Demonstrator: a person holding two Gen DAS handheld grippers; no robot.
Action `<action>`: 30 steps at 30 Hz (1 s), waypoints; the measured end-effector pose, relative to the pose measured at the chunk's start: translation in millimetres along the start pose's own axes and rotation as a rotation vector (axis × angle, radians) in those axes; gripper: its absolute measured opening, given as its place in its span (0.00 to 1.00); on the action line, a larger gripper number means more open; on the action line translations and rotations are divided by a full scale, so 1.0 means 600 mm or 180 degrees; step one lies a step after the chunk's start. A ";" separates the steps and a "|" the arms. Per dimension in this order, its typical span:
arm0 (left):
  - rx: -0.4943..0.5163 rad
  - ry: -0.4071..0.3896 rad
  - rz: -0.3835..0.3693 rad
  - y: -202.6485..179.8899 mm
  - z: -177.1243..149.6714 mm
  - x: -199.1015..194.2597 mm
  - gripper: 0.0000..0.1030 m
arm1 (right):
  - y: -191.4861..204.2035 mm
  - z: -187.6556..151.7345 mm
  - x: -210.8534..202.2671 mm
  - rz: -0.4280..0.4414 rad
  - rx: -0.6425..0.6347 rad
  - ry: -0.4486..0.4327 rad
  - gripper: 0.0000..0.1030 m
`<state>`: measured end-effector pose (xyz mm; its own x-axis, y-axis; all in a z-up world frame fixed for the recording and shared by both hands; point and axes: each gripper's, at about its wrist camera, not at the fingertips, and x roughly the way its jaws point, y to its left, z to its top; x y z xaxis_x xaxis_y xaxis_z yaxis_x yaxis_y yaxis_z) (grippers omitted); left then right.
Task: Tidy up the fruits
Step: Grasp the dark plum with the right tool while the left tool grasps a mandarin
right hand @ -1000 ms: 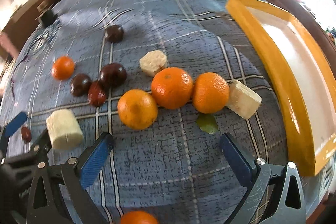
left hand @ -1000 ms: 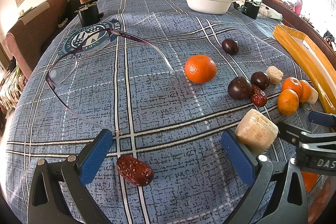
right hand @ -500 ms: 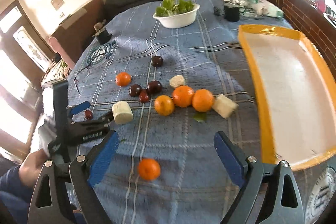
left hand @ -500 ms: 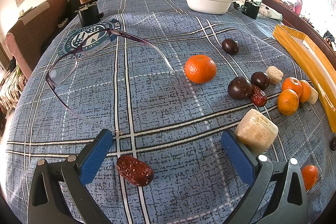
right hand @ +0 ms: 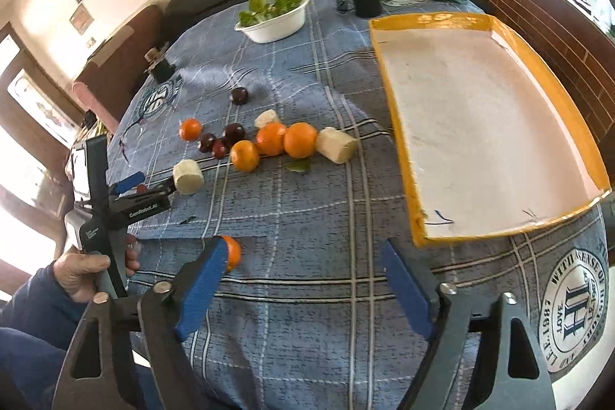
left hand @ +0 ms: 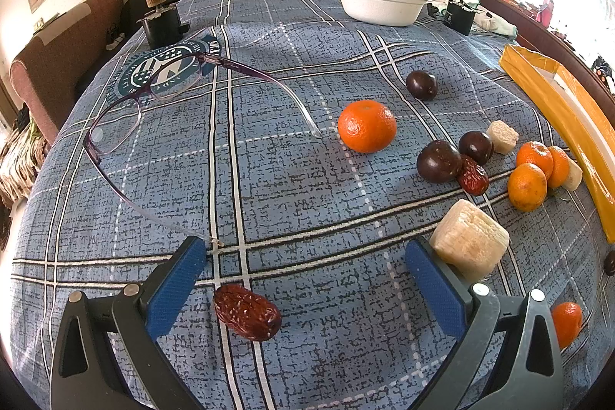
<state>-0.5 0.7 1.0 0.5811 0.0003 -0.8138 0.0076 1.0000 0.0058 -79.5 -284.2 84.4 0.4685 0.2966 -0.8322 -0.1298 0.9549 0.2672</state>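
Note:
My left gripper [left hand: 303,252] hangs open and low over the blue plaid cloth. A red date [left hand: 248,312] lies between its fingers, touching neither pad. A pale cane chunk [left hand: 471,243] sits just outside its right finger. Beyond lie an orange [left hand: 367,125], three dark plums [left hand: 440,162], a second date [left hand: 473,175] and an orange cluster [left hand: 527,187]. My right gripper [right hand: 303,250] is high above the near cloth, its jaws closing with nothing between them. A lone orange [right hand: 232,252] shows behind its left fingertip. The yellow-rimmed tray [right hand: 396,125] is empty.
Purple glasses [left hand: 153,110] lie on the cloth at the left. A white bowl of lettuce [right hand: 275,22] and small black items stand at the far side. A person's hand [right hand: 86,269] in a dark blue sleeve holds the left gripper at the table's left edge.
My right gripper has risen and drawn back from the orange cluster, so the whole table shows, and its jaws have narrowed. It has left the left wrist view. The left gripper has not moved.

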 end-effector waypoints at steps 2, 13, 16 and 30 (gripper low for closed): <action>0.0000 0.0005 0.0002 0.000 0.000 0.000 1.00 | -0.017 -0.001 -0.006 -0.0009 0.0086 -0.0014 0.69; -0.0067 -0.0008 -0.0165 -0.003 -0.007 -0.060 0.99 | -0.080 -0.038 -0.003 -0.0023 0.0160 0.0164 0.39; 0.0033 -0.0151 -0.0331 -0.023 -0.012 -0.103 0.98 | -0.090 -0.041 0.004 -0.0025 0.0166 0.0185 0.32; 0.0645 0.0163 -0.1184 -0.151 -0.054 -0.130 0.69 | -0.108 -0.028 0.043 -0.0049 0.0077 0.0314 0.30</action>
<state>-72.7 -89.8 45.2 0.4675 -0.3546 -0.8098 0.3719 0.9099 -0.1837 -73.9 -338.2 37.4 0.3820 0.2832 -0.8797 -0.1016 0.9590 0.2646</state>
